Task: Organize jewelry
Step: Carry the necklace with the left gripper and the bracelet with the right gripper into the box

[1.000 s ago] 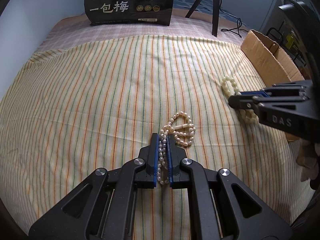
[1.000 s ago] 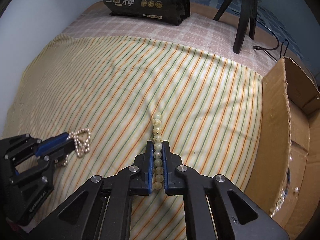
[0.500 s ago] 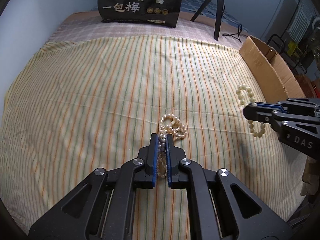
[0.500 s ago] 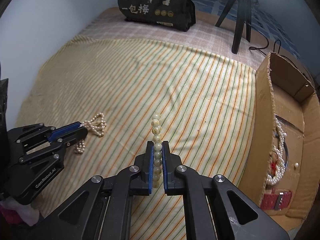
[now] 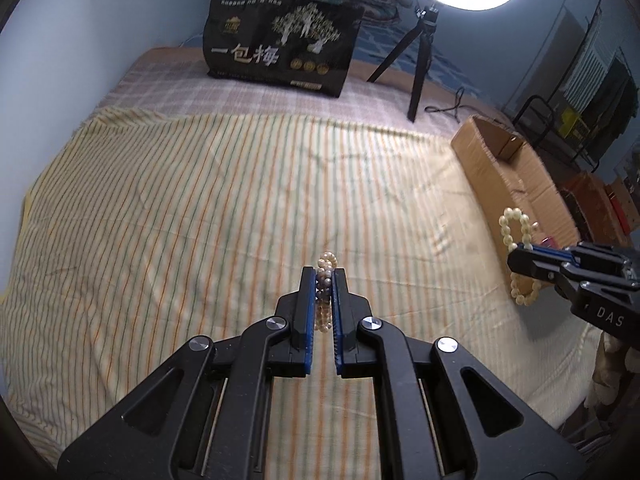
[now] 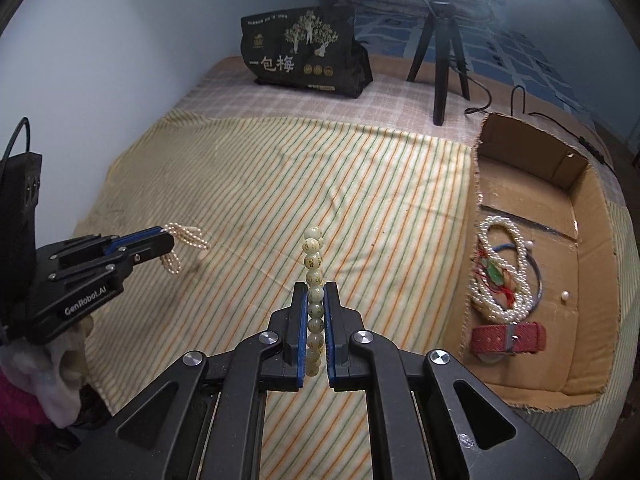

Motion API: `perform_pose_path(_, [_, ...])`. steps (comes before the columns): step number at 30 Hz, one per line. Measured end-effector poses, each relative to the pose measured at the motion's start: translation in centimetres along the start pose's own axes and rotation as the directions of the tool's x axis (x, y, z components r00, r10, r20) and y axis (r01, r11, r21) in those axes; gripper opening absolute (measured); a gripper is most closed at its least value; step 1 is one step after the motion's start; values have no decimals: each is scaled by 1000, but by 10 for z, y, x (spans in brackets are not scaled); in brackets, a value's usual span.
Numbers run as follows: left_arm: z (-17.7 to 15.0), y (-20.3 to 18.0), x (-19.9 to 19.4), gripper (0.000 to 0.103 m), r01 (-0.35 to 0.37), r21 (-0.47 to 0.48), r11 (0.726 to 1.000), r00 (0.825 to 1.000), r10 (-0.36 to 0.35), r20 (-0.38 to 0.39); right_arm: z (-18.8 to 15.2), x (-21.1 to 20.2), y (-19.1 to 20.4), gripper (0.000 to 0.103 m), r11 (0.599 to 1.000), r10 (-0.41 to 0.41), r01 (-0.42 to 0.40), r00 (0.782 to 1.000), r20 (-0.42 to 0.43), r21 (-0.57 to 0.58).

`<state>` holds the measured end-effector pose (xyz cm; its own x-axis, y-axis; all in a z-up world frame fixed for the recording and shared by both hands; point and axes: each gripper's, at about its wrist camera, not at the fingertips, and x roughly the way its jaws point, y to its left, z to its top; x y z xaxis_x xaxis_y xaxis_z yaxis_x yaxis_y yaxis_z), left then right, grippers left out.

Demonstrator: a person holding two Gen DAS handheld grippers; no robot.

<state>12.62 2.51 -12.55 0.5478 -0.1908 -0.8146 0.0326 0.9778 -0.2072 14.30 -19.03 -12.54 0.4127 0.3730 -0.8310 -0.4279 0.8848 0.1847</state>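
Observation:
My left gripper (image 5: 324, 276) is shut on a small pearl necklace (image 5: 325, 296) and holds it in the air above the striped cloth (image 5: 200, 220); it also shows in the right wrist view (image 6: 184, 240), hanging from the left gripper (image 6: 166, 240). My right gripper (image 6: 316, 292) is shut on a pale green bead bracelet (image 6: 314, 264), lifted off the cloth; the bracelet also shows in the left wrist view (image 5: 516, 236). An open cardboard box (image 6: 592, 280) at the right holds a large pearl necklace (image 6: 500, 272) and a red watch strap (image 6: 508, 338).
A black printed bag (image 6: 304, 60) stands at the far end of the bed. A tripod with a ring light (image 6: 440, 52) stands beside it, with a cable trailing near the box. A wall runs along the left side.
Both grippers have risen with their jewelry off the cloth. The pearl necklace no longer rests on the cloth. The box interior has come into the right wrist view.

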Motion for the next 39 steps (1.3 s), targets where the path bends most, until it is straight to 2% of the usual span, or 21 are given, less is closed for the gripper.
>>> perform_pose_path(7, [17,-30,-17,6,50,40,998,998,-52,37,-4,-31,-18,6,1000,-10,9,998,56,24])
perform_pose_path(18, [41,-94,-29,6,126,129,984,988,-136,72,-11,-68,-61,6,994,-73,63,991,110,87])
perform_pose_path(31, [71,-148,-7,6,175,177,969,979,-190,69,-25,-91,-120,6,975,-176,158,978,115,155])
perform_pose_path(39, [88,-177,11,6,208,199,958,973,-223,61,-25,-91,-141,6,969,-202,183,974,105,169])
